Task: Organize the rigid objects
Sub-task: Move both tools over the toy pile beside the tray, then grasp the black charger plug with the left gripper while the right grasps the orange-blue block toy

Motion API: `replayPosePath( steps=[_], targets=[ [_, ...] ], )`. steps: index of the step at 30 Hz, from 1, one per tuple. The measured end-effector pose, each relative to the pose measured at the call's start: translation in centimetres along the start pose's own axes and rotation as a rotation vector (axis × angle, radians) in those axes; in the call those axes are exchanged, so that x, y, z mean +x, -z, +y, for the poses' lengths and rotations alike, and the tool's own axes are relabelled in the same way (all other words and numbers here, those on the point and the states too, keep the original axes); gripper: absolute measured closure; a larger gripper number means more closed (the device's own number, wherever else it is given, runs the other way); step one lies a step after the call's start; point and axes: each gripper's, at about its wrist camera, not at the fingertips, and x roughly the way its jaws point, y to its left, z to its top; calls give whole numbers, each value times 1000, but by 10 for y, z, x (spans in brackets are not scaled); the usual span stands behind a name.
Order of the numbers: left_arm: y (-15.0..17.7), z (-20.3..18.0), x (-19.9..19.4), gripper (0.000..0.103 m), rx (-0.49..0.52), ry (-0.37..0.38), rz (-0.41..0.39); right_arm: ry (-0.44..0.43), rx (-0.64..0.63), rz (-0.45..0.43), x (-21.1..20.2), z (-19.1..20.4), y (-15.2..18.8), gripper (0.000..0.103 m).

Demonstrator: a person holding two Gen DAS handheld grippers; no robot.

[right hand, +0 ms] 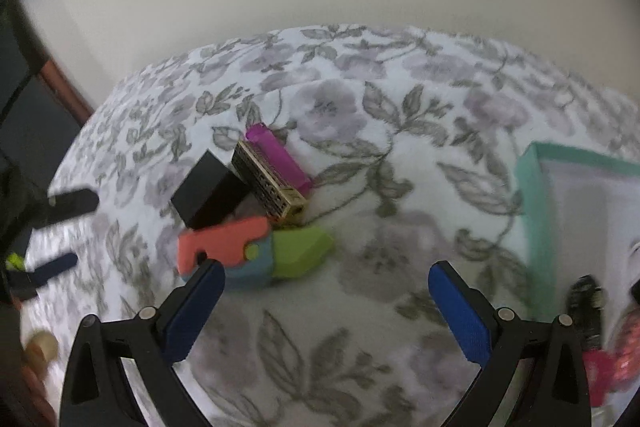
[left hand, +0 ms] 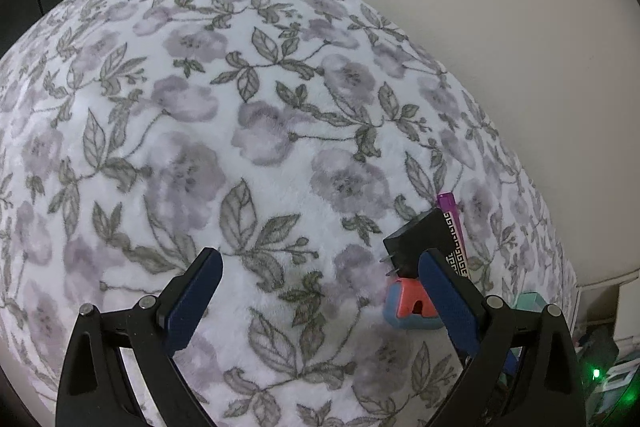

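A cluster of small rigid objects lies on the floral blanket [right hand: 360, 187]. It holds a black charger block [right hand: 208, 191], a gold-and-black patterned lighter [right hand: 268, 179], a purple lighter [right hand: 280, 159], and a toy of salmon, blue and green parts [right hand: 256, 255]. My right gripper [right hand: 326, 283] is open and empty, just in front of the toy. My left gripper [left hand: 320, 271] is open and empty; the charger [left hand: 416, 239], the purple lighter [left hand: 450, 205] and the toy [left hand: 408, 307] sit by its right finger [left hand: 444, 291]. The left gripper's fingers [right hand: 72, 203] show blurred at the left of the right wrist view.
A teal-rimmed box [right hand: 536, 211] stands at the right with dark and pink items [right hand: 588, 311] inside. A pale wall runs behind the blanket. A dark cabinet with a wooden edge [right hand: 64, 91] is at the left. A green light [left hand: 596, 373] glows at lower right.
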Motion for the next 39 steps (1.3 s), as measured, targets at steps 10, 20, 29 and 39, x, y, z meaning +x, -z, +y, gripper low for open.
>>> replayPosePath(
  steps=[10, 20, 29, 39],
  targets=[
    [-6, 17, 2, 4, -61, 33, 11, 27, 149, 38, 32, 15, -17, 0],
    [-7, 22, 5, 4, -82, 47, 28, 177, -76, 51, 46, 47, -7, 0],
    [-3, 11, 14, 4, -54, 111, 73, 170, -212, 62, 29, 27, 14, 0],
    [4, -17, 22, 4, 62, 111, 69, 182, -167, 27, 14, -9, 21, 4]
  ],
)
